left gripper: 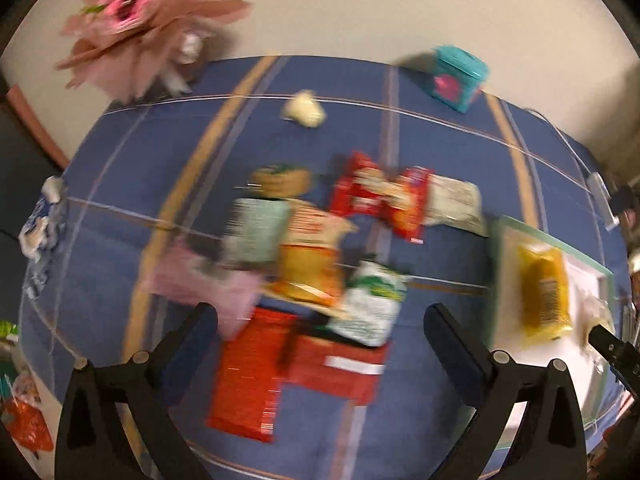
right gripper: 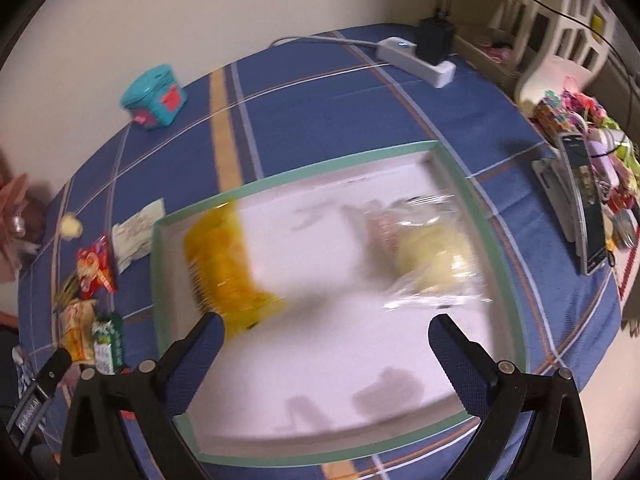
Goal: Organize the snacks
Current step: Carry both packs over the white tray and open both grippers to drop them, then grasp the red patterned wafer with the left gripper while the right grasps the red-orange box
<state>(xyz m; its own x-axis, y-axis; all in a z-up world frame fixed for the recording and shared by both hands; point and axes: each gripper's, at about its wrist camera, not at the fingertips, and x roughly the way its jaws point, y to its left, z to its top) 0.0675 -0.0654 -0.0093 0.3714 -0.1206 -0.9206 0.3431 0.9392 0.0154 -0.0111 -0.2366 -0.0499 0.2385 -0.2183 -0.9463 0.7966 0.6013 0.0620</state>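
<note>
Left wrist view: left tool [left gripper: 320,324] spread wide, empty, over the heaped snack packets [left gripper: 308,264] just ahead; right tool [right gripper: 326,334] equally wide, empty above the tray [right gripper: 460,172] holding a yellow packet [right gripper: 228,272]; risk: overlapping wrappers, two lifted together.

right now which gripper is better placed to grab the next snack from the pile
Left. The left gripper hangs open right over the snack pile, nothing between its jaws. The right gripper is open over the tray, which already holds the yellow packet and clear bag.
</note>
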